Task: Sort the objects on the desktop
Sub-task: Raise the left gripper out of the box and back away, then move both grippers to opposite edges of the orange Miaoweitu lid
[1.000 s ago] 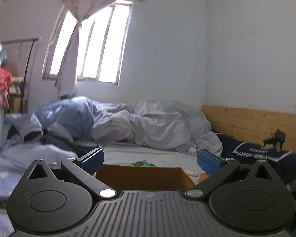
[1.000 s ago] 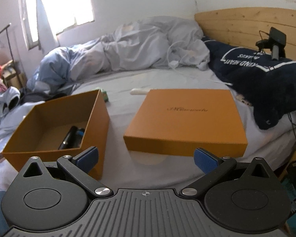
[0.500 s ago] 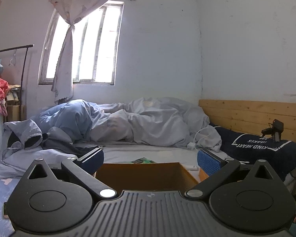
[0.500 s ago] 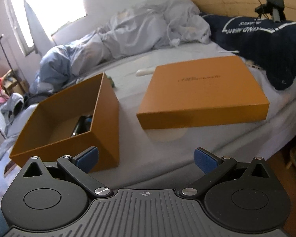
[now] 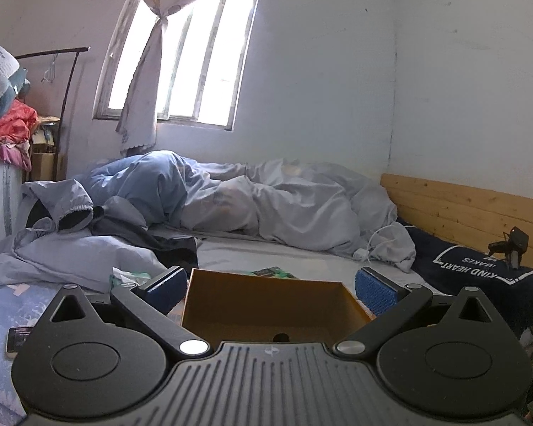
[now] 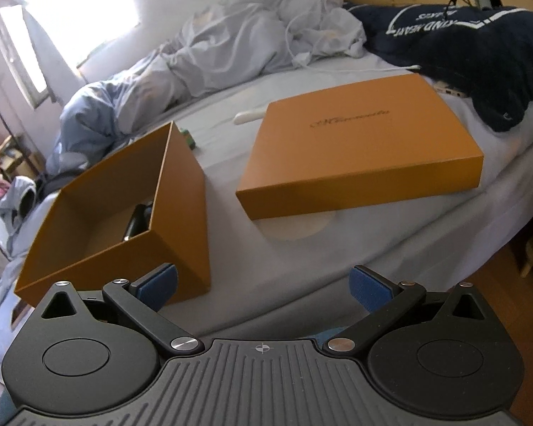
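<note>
An open orange box stands on the bed with a dark object inside. It also shows in the left wrist view, right in front of my left gripper, which is open and empty. The orange lid lies flat to the box's right. A white stick-like item lies behind the lid and a small green item behind the box. My right gripper is open and empty, held above the bed's near edge.
A crumpled grey-blue duvet fills the far side of the bed. A navy blanket and wooden headboard are on the right. A white cable runs across the sheet. A phone lies at left.
My right gripper has risen and tilted down, so box and lid sit lower and farther in view. My left gripper's view has levelled and shifted slightly. Both stay open.
</note>
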`<state>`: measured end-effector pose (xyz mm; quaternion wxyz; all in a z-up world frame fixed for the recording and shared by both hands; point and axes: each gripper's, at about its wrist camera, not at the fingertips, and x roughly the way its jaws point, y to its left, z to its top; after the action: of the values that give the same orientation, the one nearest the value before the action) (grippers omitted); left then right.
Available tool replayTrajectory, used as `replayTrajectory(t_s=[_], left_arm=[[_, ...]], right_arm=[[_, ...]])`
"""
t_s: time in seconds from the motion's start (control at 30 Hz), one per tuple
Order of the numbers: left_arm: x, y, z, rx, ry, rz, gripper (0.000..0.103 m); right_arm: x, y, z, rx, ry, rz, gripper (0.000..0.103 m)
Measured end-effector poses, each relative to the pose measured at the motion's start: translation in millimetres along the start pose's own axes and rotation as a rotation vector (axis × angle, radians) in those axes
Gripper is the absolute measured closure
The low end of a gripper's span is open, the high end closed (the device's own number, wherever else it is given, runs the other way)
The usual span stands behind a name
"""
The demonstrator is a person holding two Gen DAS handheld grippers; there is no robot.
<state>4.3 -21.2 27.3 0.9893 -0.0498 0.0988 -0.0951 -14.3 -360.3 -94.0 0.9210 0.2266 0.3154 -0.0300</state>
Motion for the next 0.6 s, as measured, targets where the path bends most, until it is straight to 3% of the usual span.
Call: replayTrajectory(t_s=[0.37,0.6], left_arm=[[3.8,-4.2,-5.6,0.032,0.046,-0.016,0.0],[20.9,-12.7,-14.0,0.049,0.117,-0.026,0.0]], right_arm=[[-2.8,-1.5,27.4,-0.07,-0.043,-0.01,0.0],[-4.7,-2.7,52.5,-0.133,-0.08,-0.019,0.0]])
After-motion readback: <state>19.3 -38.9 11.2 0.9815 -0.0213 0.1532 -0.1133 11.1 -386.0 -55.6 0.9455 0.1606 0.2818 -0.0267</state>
